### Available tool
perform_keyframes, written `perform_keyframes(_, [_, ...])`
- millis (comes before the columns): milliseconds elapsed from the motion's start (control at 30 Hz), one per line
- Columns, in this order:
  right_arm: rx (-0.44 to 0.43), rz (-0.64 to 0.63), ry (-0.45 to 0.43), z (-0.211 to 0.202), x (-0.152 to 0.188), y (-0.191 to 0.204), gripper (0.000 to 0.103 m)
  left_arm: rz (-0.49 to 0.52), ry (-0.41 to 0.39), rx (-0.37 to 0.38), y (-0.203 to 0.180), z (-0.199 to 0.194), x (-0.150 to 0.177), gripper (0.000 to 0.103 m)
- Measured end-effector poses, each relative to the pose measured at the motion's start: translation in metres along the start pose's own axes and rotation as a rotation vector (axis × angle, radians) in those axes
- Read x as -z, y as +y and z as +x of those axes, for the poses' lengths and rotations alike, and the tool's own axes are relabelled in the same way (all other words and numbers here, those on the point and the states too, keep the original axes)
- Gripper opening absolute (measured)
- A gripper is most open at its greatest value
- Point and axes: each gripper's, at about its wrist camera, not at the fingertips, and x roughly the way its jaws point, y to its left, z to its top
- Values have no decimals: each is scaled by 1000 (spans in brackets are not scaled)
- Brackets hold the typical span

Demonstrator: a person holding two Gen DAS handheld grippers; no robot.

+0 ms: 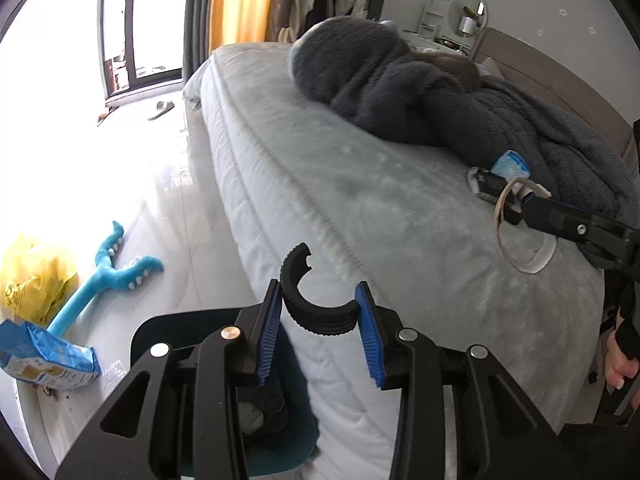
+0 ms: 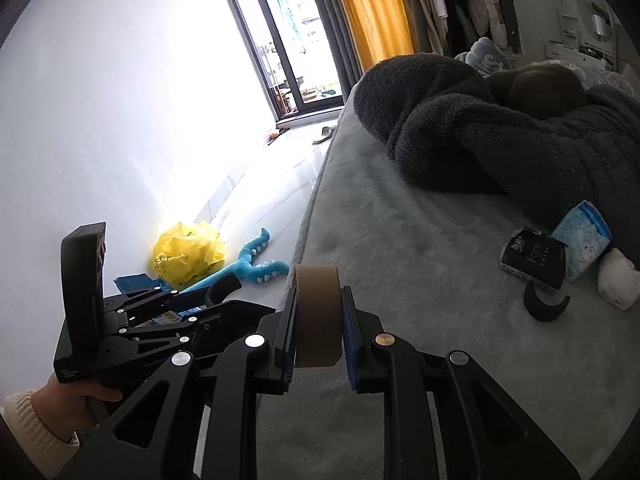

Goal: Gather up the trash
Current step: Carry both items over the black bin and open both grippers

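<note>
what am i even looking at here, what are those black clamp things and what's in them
They are hand-held grabbing tools; a person holds one in each hand, with a camera on each looking along its fingers. The left claw, in the left wrist view, grips a curved black ribbed plastic piece above a teal bin. The right claw, in the right wrist view, pinches a brown tape roll. On the bed lie a dark blanket, a black packet, a blue tissue pack and another black curved piece.

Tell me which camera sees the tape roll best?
The left wrist view: the tape roll shows as a whole ring, held by the right gripper. The right wrist view shows only its brown edge.
</note>
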Motion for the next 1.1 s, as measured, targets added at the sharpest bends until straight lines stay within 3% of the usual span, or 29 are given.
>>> perform_keyframes(700, [-87,-134,94,81,-9,94,20,-165,121,-72,103,12,40,40])
perform_keyframes(1100, [-111,-178,153,116,-3,129,20,-240,279,-52,139,29,68,41])
